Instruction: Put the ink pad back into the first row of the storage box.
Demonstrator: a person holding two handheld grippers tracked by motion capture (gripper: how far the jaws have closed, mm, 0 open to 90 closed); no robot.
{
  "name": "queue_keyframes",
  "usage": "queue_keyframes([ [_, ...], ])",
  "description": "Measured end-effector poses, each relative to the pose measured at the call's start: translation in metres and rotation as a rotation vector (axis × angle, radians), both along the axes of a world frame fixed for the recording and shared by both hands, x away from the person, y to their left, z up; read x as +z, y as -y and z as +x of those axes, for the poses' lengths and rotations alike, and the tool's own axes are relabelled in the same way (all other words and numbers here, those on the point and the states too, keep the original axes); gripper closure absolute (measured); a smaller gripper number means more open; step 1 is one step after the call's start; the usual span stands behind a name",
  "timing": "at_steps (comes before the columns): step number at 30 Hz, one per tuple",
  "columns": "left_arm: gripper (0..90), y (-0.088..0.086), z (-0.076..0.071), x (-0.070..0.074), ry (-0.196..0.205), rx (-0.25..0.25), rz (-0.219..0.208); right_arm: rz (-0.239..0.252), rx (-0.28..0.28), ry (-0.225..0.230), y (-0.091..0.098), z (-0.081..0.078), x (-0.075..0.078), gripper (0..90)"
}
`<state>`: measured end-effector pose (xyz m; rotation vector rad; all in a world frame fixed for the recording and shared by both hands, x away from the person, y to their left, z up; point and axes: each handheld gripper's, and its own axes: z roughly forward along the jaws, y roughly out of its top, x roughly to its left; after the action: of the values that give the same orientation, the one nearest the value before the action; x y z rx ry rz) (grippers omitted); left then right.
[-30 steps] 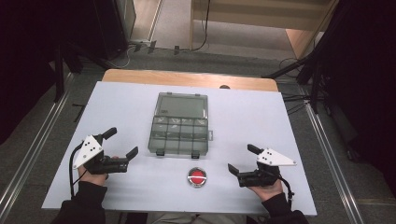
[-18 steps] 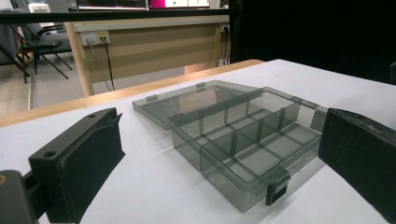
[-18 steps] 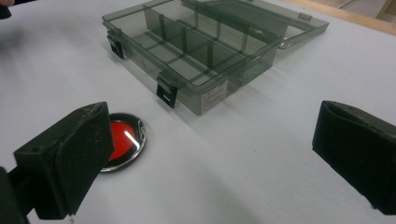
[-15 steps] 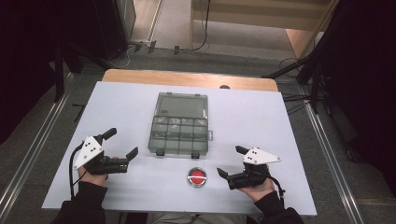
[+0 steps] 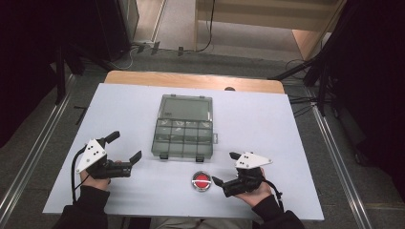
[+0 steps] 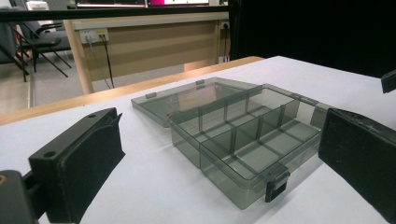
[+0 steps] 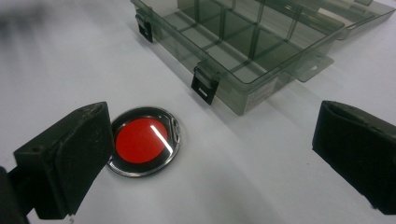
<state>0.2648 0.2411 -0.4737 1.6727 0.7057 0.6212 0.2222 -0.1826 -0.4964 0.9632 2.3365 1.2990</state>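
Right hand-held gripper [image 5: 223, 168] has moved in beside the red disc [image 5: 201, 181] — jaws spread, probably (blurred) pre-grasp; left hand-held gripper [image 5: 128, 146] spread, idle.

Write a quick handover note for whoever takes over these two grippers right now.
Left gripper: open, holding nothing, resting on the table left of the compartment box.
Right gripper: open, holding nothing, right beside the round red tin, jaws not around it.
Box: lid open and lying flat behind it, compartments look empty.
Done: box opened.
Left: probably grasp the tin and put it in a compartment.
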Motion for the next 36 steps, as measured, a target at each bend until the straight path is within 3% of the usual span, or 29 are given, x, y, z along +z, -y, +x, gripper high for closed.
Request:
queue_keyframes([
  [22, 0.0, 0.000, 0.000, 0.000, -0.004, -0.003, 0.004, -0.071, 0.115, -0.087, -0.036, 0.007, -0.011, 0.4],
  [36, 0.0, 0.000, 0.000, 0.000, -0.005, -0.005, 0.004, -0.153, 0.175, -0.115, -0.055, 0.008, -0.019, 2.2],
])
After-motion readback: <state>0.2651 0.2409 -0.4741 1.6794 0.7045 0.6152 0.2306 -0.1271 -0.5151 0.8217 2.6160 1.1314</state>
